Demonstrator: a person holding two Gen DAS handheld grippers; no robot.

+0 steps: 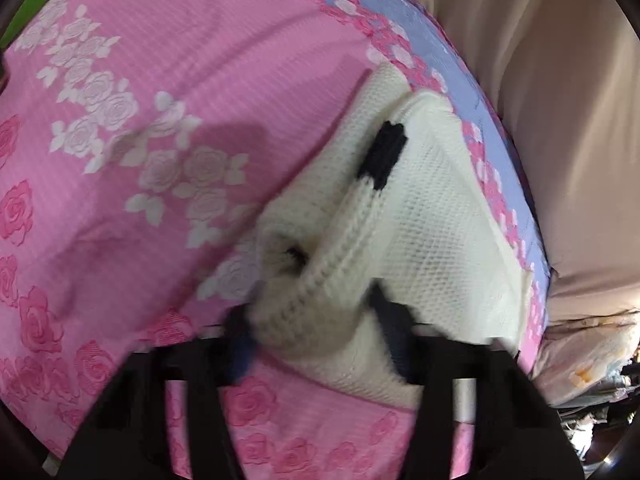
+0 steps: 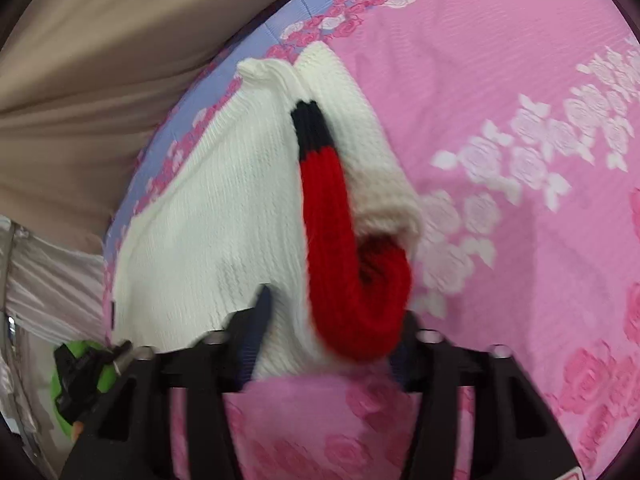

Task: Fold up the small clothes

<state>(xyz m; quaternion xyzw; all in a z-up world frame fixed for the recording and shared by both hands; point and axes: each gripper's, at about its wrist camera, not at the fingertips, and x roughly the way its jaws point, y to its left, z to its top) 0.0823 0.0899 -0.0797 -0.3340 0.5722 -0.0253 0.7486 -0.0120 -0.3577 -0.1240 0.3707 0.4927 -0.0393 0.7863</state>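
A small cream knit sweater [image 1: 424,240] with a black-tipped band lies on the pink rose-patterned bedsheet [image 1: 180,60]. My left gripper [image 1: 316,332] is shut on a bunched fold of the sweater's ribbed edge, lifted off the sheet. In the right wrist view the same sweater [image 2: 224,208] shows a red ribbed band with a black end [image 2: 340,240]. My right gripper [image 2: 332,340] is shut on the sweater at the red band, which curls between the fingers.
The bed's blue-bordered edge [image 1: 472,92] runs beside the sweater, with a beige curtain or cover [image 1: 560,80] beyond it. Cluttered items [image 1: 592,380] lie off the bed edge. A green object [image 2: 80,364] sits at lower left of the right wrist view.
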